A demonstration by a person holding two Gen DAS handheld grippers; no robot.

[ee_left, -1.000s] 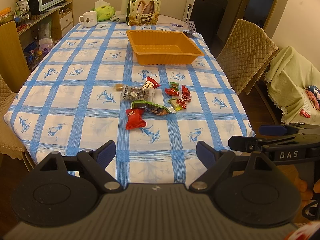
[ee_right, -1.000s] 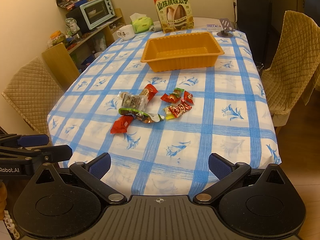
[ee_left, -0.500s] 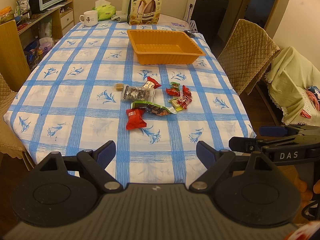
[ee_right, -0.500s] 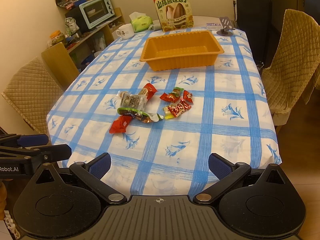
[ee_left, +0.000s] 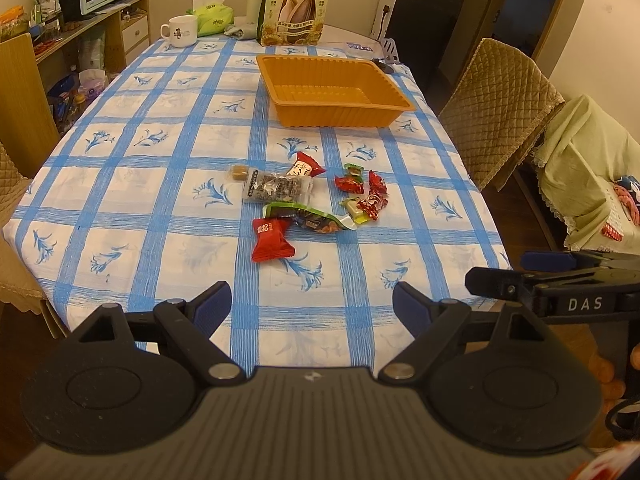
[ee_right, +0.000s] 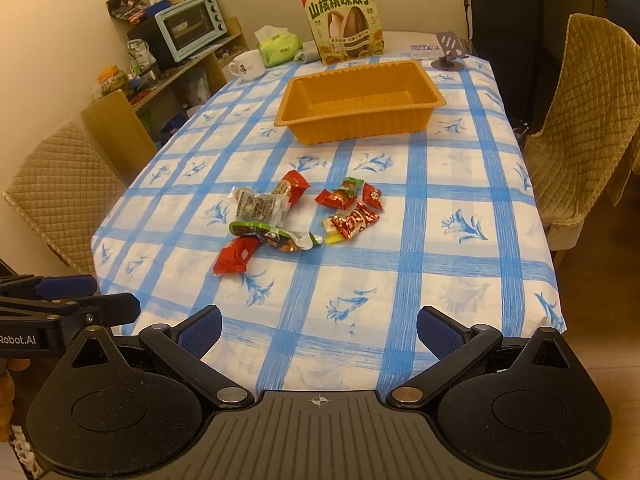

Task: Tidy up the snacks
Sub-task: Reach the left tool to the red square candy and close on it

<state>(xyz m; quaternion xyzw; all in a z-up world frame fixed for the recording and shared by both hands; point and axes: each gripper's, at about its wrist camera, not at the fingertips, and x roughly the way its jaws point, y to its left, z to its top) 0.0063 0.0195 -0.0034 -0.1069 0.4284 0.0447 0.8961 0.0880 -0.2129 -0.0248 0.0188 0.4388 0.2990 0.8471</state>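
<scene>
Several small snack packets lie in a loose cluster mid-table: a red packet (ee_left: 271, 239) (ee_right: 236, 255) nearest me, a green-edged nut bag (ee_left: 310, 219) (ee_right: 276, 235), a clear grey packet (ee_left: 276, 188) (ee_right: 258, 207), and red candies (ee_left: 362, 194) (ee_right: 354, 208). Beyond them stands an empty orange tray (ee_left: 384, 92) (ee_right: 424, 92). My left gripper (ee_left: 312, 306) is open at the table's near edge, short of the snacks. My right gripper (ee_right: 318, 326) is open too, also over the near edge, nothing between its fingers. Each gripper shows at the side of the other's view.
A blue-checked tablecloth (ee_left: 168, 184) covers the table. At the far end stand a large seed bag (ee_left: 295, 8) (ee_right: 344, 22), a white mug (ee_left: 182, 31), a tissue pack (ee_right: 278, 46) and a phone stand (ee_right: 450, 56). Padded chairs (ee_left: 496, 100) (ee_right: 68, 184) flank the table.
Both views have shifted slightly forward and down toward the table; the snacks and tray have not moved. Both grippers stay open.
</scene>
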